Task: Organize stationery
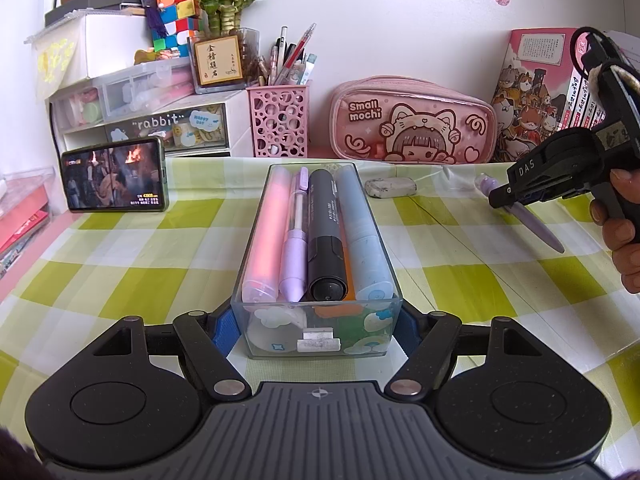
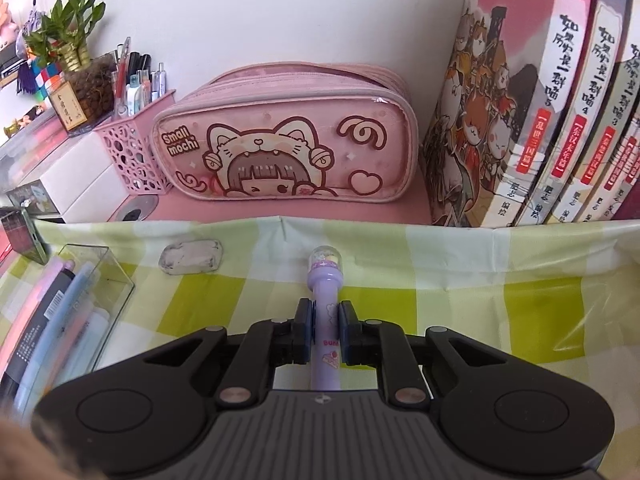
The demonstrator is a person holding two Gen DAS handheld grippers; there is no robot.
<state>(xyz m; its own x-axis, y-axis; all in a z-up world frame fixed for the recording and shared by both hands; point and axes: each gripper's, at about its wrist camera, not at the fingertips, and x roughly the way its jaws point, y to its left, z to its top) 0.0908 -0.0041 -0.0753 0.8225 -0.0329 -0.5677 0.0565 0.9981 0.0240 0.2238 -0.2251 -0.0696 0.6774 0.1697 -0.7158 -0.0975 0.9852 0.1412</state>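
Right gripper (image 2: 324, 330) clamped on lilac novelty pen (image 2: 326, 320) mid-barrel, lifted above the checked tabletop (image 2: 480, 320). Light, stiff, slick plastic; fragile domed topper. Left gripper (image 1: 318, 332) pinching the clear pen tray (image 1: 316, 344), steadying it.

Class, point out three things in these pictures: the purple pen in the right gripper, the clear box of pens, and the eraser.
Purple pen (image 2: 325, 312): right wrist view, barrel between the pads.
Clear box (image 1: 320, 332): left wrist view, near end wall.
Eraser (image 1: 390, 187): left wrist view, its middle.

Markers (image 1: 316, 236) lie in the box (image 1: 256, 332) (eraser (image 1: 391, 188) behind).
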